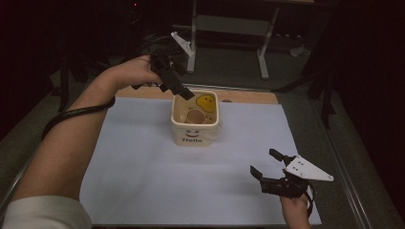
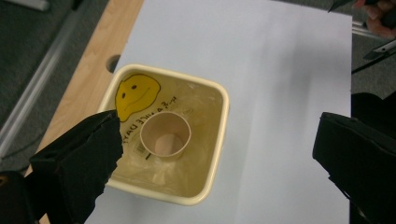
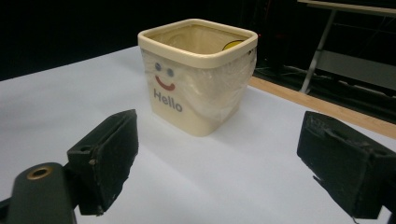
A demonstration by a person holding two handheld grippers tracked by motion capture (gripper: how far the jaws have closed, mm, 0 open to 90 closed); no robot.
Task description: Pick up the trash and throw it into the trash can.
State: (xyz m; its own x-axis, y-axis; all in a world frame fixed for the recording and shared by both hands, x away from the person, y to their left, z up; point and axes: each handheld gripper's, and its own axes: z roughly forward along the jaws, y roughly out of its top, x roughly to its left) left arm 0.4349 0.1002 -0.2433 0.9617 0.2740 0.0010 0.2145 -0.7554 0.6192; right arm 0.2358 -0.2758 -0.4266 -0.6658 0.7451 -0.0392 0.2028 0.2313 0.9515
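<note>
- Paper cup point(image 2: 165, 136) lies inside the lined bin point(image 1: 212, 128) on the worktop point(image 1: 143, 167); your left claw point(image 1: 184, 91), empty and wide apart, hovers at its rim.
- Dropping lower, you could snag the liner or tip the bin.
- Right claw point(image 1: 265, 163) waits spread, well apart.

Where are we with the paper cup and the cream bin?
Done: the small brown paper cup lies inside the cream square plastic bin. In hand: nothing; the left hand-held gripper hovers over the bin, jaws open and empty. The right hand-held gripper waits open. Left: probably only pulling the left one away.
</note>
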